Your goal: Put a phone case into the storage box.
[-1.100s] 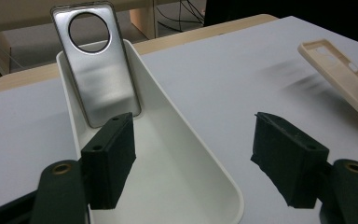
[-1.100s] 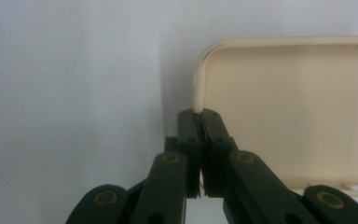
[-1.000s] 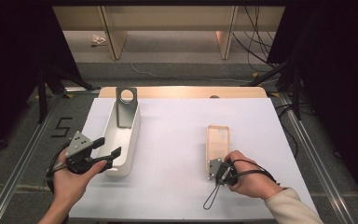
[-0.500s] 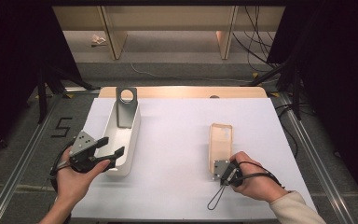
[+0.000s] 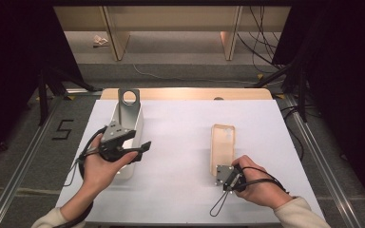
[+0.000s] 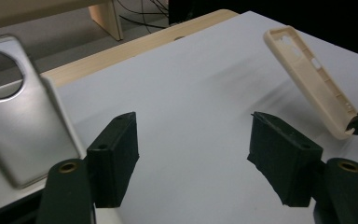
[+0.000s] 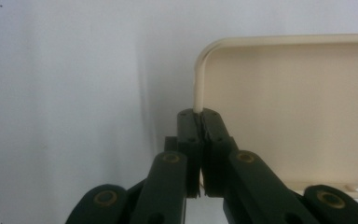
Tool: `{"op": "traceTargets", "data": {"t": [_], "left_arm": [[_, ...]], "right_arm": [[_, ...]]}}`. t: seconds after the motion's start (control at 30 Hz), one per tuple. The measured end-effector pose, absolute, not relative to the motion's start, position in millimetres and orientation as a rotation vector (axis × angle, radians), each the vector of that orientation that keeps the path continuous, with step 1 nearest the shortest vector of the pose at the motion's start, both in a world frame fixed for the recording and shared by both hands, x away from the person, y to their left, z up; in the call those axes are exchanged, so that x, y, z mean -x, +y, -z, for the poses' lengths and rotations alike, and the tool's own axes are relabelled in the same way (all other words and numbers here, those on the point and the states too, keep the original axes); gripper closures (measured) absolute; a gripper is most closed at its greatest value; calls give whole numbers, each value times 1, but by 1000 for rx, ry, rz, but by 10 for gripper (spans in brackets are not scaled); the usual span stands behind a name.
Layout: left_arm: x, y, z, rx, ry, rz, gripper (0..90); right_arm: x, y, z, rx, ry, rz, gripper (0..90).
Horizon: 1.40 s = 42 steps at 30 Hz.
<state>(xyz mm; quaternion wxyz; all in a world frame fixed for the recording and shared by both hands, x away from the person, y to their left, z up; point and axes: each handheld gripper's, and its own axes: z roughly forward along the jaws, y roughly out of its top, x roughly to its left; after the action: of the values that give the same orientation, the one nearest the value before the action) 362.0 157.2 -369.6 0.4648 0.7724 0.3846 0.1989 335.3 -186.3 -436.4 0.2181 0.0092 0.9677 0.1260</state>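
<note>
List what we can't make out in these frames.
- White tray: high view, the left tongs and hand cover its near part; contents untold.
- Phone case: right gripper view, cut off by the right edge; the right tongs hide the pinched rim.
- Metal stand: left gripper view, blurred, clipped at the left edge.

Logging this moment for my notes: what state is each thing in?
phone case: cream, tilted up off the table, rim pinched.
right gripper: shut on the case's rim.
left gripper: open, nothing between the jaws.
metal stand: upright in the white tray.
</note>
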Motion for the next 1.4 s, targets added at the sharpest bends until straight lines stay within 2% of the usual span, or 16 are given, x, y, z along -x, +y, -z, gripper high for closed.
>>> {"op": "traceTargets", "data": {"t": [0.37, 1.4], "left_arm": [[-378, 109, 359, -1940, 860, -440, 325], [-401, 66, 359, -1960, 879, -378, 350]], "right_arm": [[-333, -183, 435, -4, 2661, -404, 886], [-327, -164, 430, 35, 2602, -464, 886]]}}
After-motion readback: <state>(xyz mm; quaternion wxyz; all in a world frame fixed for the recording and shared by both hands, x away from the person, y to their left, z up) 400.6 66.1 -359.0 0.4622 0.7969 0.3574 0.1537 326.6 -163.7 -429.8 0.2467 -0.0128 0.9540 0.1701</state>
